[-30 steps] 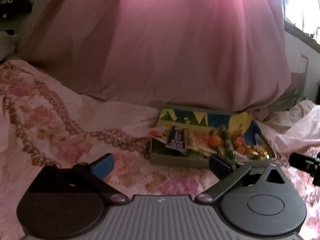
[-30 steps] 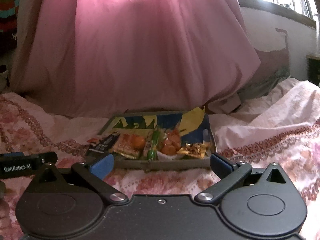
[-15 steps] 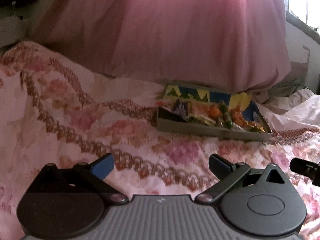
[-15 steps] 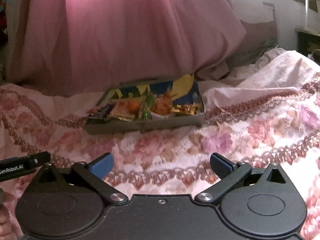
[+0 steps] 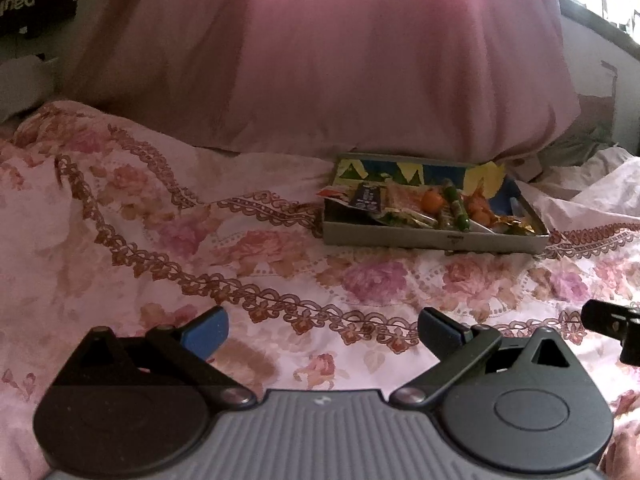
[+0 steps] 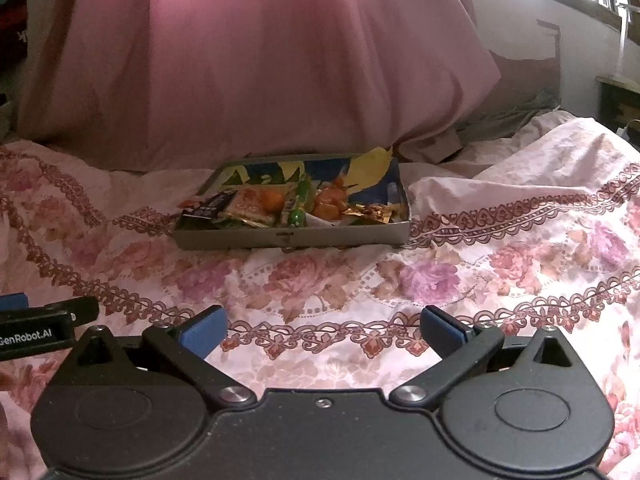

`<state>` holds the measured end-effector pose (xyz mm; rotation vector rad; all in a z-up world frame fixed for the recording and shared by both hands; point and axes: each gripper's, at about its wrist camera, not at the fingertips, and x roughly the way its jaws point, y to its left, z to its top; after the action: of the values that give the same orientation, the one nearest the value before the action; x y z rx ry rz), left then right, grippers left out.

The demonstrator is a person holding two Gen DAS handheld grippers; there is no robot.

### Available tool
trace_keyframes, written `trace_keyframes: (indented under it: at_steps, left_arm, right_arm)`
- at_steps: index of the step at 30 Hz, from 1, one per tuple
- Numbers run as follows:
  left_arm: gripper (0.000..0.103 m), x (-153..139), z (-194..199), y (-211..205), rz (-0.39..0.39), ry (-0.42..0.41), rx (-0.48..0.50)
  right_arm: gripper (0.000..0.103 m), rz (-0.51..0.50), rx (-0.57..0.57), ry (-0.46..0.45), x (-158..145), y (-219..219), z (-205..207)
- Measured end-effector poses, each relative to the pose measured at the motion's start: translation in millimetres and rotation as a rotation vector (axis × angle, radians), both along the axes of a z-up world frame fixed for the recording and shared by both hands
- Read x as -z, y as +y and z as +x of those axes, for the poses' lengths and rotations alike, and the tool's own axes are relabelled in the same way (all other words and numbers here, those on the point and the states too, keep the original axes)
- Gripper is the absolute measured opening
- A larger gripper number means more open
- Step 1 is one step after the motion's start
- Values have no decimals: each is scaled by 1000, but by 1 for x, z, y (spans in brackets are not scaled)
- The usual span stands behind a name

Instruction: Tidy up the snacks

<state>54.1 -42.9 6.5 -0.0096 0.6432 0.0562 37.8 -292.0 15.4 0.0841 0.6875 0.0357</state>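
While both grippers gape empty | flat metal tin (image 6: pixel 292 238) | crinkly, seemingly foil wrappers (image 6: pixel 370 213)

Black linkages — blue-padded jaws

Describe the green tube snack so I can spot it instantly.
Find the shallow grey box on the floral bedspread, before the pink curtain. Mid-box lies the green tube, end toward the camera. It alone is green and cylindrical, between flat packets and orange fruit.
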Motion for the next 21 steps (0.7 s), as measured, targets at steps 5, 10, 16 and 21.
trace_keyframes:
  at_steps: [5, 10, 16, 21]
  left_arm:
    - [103, 0, 0, 2, -3, 5, -12]
    - [103, 1, 0, 2, 0, 3, -10]
    - [103, 1, 0, 1, 0, 5, -12]
    - [103, 1, 1, 1, 1, 5, -11]
  right_arm:
    - [102, 2, 12, 7, 1, -2, 0]
    - [102, -1, 15, 13, 2, -1, 1]
    - [102, -7, 14, 17, 3, -1, 2]
    - [102, -10, 13, 20, 4, -1, 2]
